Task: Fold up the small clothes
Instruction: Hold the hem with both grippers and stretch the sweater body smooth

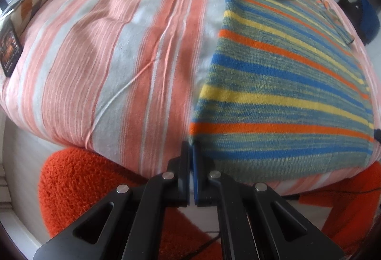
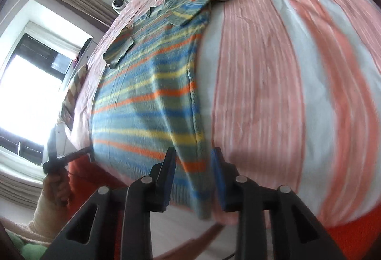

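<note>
Now both grippers sit at the near hem of a striped sweater (image 1: 281, 84) laid flat on the bed (image 1: 100, 65).

Its sleeves look already turned in across the chest, so the body forms one long panel, which suits a fold from hem toward collar. The left gripper (image 1: 191, 153) is closed at the sweater's near left corner; its jaws meet with no gap, and whether any knit is pinched between them cannot be told. The right gripper (image 2: 194, 166) stands partly open, its jaws straddling the right hem edge without the pads pressing on it, so that corner does not look secured. Judging by this, lifting should wait for a second hold. No brand, label or readable writing shows on the sweater or bedding.
</note>
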